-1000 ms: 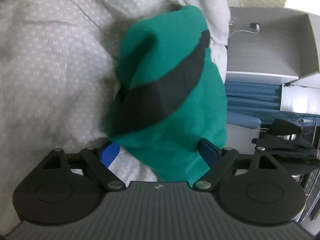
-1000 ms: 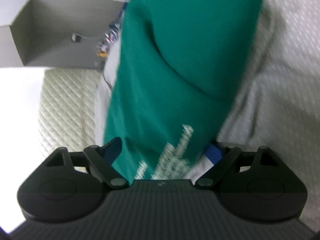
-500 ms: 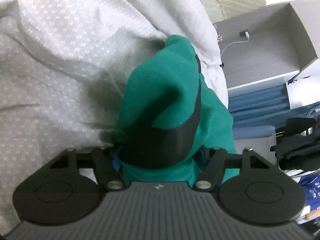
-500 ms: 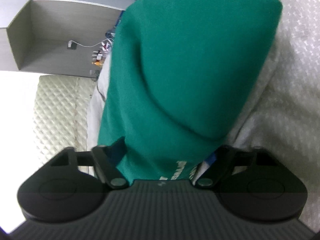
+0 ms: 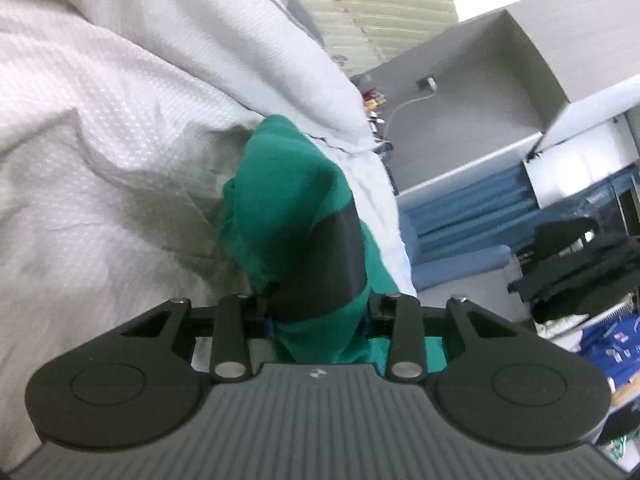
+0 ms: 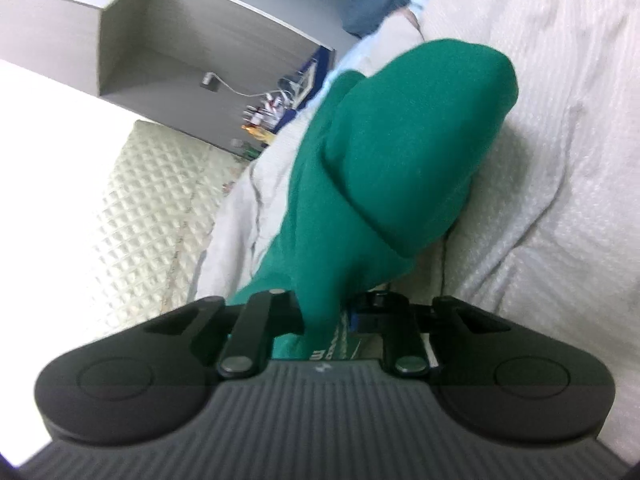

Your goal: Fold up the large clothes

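Note:
A green garment with a black band (image 5: 288, 200) hangs bunched from my left gripper (image 5: 316, 320), which is shut on it just above the white bedspread (image 5: 100, 140). In the right wrist view the same green garment (image 6: 400, 152) drapes forward over the white bedspread (image 6: 560, 120), with white lettering near the jaws. My right gripper (image 6: 332, 320) is shut on its edge. The fingertips of both grippers are hidden by cloth.
A grey open shelf unit (image 5: 480, 100) with a charger and cable stands beyond the bed, also in the right wrist view (image 6: 180, 60). Blue fabric (image 5: 460, 220) and dark clothes (image 5: 580, 260) lie to the right. A quilted cream headboard (image 6: 132, 208) is at the left.
Both grippers closed fully on the green garment and lifted it, tilting; the cloth now hangs bunched and narrower, and more of the room shows.

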Demonstrator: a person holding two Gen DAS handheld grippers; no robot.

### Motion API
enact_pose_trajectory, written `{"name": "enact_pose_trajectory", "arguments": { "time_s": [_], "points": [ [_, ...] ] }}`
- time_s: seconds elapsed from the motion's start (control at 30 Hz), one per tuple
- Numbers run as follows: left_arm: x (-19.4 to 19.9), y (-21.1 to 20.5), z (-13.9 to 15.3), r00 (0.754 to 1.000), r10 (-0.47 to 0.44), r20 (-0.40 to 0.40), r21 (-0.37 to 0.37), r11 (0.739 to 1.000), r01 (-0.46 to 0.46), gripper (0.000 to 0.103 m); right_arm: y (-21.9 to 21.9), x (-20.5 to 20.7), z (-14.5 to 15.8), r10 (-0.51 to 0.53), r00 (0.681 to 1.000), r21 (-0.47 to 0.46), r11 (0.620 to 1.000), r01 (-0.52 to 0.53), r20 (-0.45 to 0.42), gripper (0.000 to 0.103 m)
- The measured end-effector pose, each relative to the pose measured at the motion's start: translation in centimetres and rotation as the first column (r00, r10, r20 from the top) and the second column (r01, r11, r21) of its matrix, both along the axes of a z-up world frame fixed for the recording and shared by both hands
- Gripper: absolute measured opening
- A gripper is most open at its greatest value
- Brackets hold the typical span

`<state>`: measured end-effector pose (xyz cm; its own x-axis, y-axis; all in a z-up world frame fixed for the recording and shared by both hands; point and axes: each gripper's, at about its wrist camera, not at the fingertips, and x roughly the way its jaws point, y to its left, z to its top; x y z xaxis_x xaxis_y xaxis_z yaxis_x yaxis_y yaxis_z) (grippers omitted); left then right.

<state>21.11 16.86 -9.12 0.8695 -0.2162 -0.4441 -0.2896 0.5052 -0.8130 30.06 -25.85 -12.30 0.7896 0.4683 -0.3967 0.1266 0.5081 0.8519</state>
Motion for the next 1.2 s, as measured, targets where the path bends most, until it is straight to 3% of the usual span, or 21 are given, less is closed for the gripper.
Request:
{"name": "enact_pose_trajectory", "arguments": {
  "time_s": [0.3,0.43,0.53,0.63,0.67,0.73,0.77,0.8,1.0,1.07,1.1,1.13,1.2],
  "points": [
    [-8.4,-1.8,3.3,0.998,-0.055,-0.036,0.051,0.997,0.057,0.042,-1.5,-7.3,3.2,0.040,0.999,-0.079,0.996,-0.038,0.025,0.010],
    [-8.1,-1.6,1.7,0.994,-0.046,-0.095,0.017,0.999,0.048,0.044,-2.2,-7.6,3.7,0.040,0.998,-0.127,0.991,-0.033,0.054,0.010],
    [-7.4,-1.2,1.3,0.994,-0.033,-0.099,-0.016,0.999,0.032,0.044,-2.5,-6.2,2.4,0.031,0.999,-0.055,0.998,-0.032,-0.009,0.010],
    [-7.4,-1.2,1.2,0.994,-0.035,-0.101,-0.017,0.999,0.034,0.044,-2.6,-6.3,2.0,0.018,0.999,-0.043,0.999,-0.020,-0.029,0.013],
    [-7.2,-1.1,1.1,0.994,-0.034,-0.104,-0.018,0.999,0.033,0.044,-2.7,-6.3,2.0,0.018,0.999,-0.041,0.999,-0.020,-0.038,0.016],
    [-7.4,-1.1,1.0,0.994,-0.031,-0.108,-0.020,0.999,0.029,0.044,-2.8,-6.8,2.0,-0.003,0.997,-0.072,0.997,-0.002,-0.075,0.044],
    [-7.4,-1.2,1.0,0.994,-0.030,-0.107,-0.019,0.999,0.028,0.044,-2.9,-7.2,2.0,-0.021,0.996,-0.079,0.997,0.014,-0.088,0.078],
    [-7.3,-1.2,1.0,0.994,-0.028,-0.106,-0.020,0.999,0.026,0.044,-3.1,-7.5,1.8,-0.040,0.995,-0.074,0.997,0.033,-0.096,0.094],
    [-7.1,-0.9,0.1,0.994,-0.020,-0.109,-0.038,0.999,0.016,0.046,-3.4,-6.1,-1.3,-0.087,0.978,-0.028,0.996,0.083,-0.187,0.094],
    [-7.0,-0.9,-0.1,0.994,-0.016,-0.112,-0.042,0.999,0.011,0.046,-3.5,-5.1,-3.1,-0.081,0.972,0.047,0.994,0.094,-0.219,0.093],
    [-6.9,-0.8,-0.2,0.994,-0.012,-0.111,-0.044,0.999,0.008,0.046,-3.5,-4.6,-3.9,-0.070,0.973,0.103,0.990,0.095,-0.219,0.087],
    [-6.8,-0.8,-0.2,0.994,-0.010,-0.108,-0.046,0.999,0.005,0.046,-3.4,-4.1,-4.4,-0.060,0.975,0.143,0.985,0.092,-0.214,0.069],
    [-6.6,-0.8,-0.2,0.995,-0.012,-0.095,-0.037,0.999,0.008,0.046,-3.0,-3.2,-4.1,-0.037,0.981,0.148,0.987,0.066,-0.189,0.055]
  ]
}}
